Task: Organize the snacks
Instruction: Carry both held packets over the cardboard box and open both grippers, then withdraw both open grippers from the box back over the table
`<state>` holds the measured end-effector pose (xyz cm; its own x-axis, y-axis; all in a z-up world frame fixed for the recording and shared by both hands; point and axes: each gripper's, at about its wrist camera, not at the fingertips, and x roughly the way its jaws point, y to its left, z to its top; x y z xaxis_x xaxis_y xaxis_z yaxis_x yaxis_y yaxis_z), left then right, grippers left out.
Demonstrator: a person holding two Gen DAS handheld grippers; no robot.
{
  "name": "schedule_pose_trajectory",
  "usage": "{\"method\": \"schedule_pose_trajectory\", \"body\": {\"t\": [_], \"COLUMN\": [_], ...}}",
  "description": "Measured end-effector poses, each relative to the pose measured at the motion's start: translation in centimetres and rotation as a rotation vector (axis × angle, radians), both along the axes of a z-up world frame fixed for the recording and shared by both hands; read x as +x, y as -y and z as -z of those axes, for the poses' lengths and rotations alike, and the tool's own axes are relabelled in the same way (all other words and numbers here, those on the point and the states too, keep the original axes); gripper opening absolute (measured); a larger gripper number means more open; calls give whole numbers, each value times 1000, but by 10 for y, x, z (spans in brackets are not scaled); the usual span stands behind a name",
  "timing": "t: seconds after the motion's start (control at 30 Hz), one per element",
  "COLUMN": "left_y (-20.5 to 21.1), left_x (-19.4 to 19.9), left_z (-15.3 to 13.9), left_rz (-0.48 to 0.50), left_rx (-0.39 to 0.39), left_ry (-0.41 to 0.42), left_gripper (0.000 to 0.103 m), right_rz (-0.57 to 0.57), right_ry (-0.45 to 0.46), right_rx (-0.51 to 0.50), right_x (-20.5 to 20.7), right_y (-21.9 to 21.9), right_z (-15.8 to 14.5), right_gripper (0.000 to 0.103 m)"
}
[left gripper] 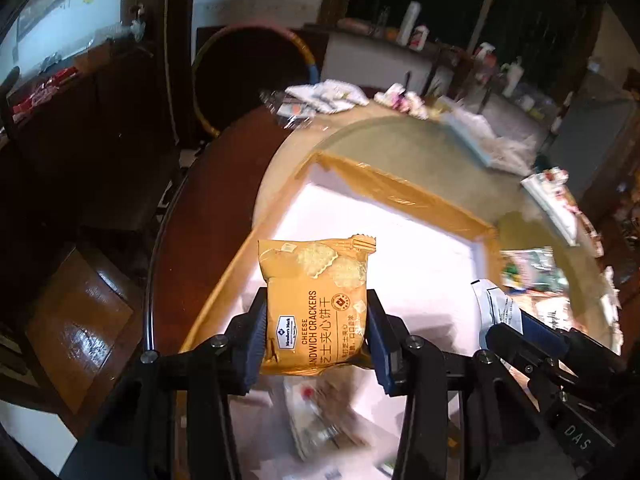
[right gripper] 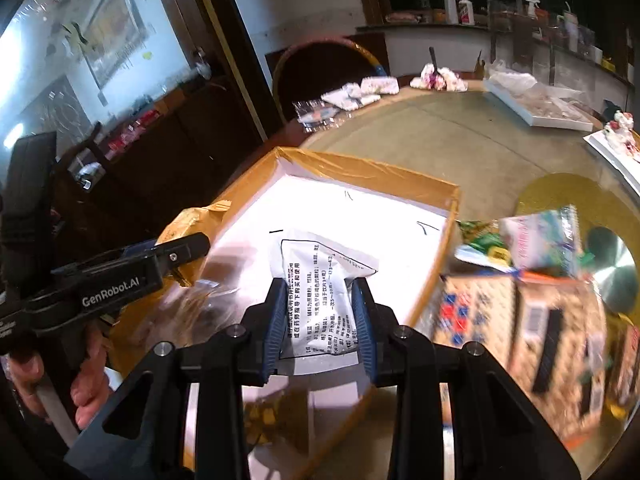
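Both grippers loaded over the open box — left gripper clamps the cheese cracker packet, right gripper pinches a white printed sachet. Lower each flat, low between walls, before releasing.

Motion smears the snack packs right of the cardboard box, their print unreadable. Inside the box, blurred wrappers sit half hidden behind the left gripper, cut by the bottom edge.
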<state>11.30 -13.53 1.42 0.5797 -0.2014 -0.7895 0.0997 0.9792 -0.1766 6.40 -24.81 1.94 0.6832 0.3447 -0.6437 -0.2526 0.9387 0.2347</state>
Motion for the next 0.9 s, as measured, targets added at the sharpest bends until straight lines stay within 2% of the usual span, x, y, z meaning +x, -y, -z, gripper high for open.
{"method": "schedule_pose_trajectory", "body": {"t": [0.07,0.3,0.4,0.47,0.5,0.53,0.57,0.6,0.63,0.77,0.9], "left_y": [-5,-7,-12,-17,-21,-21,-22,-21,-18,6,49], "left_x": [5,14,12,6,-3,-8,-17,-29,-44,-97,-140], "left_z": [6,24,26,18,9,3,-5,-14,-23,-48,-59], "left_rz": [5,48,60,43,31,23,17,16,22,79,177], "left_rx": [11,81,46,23,3,-5,-11,-18,-22,-58,-115], "left_ry": [-19,-102,-123,-110,-83,-60,-30,7,44,143,149], "left_gripper": [44,45,46,50,60,69,72,74,79,80,80], "right_rz": [-9,-3,-5,3,5,9,19,26,29,69,164], "right_ry": [-36,-98,-106,-73,-37,-10,28,65,109,222,242], "right_rx": [3,-96,-55,-27,-10,-1,7,15,27,99,143], "right_x": [13,26,21,11,-1,-12,-28,-42,-60,-130,-185], "right_y": [-8,-24,-18,-11,-5,-1,6,11,18,65,123], "right_z": [9,26,26,17,9,4,-4,-10,-16,-27,-23], "right_gripper": [35,35,35,35,40,55,65,80,82,84,87]}}
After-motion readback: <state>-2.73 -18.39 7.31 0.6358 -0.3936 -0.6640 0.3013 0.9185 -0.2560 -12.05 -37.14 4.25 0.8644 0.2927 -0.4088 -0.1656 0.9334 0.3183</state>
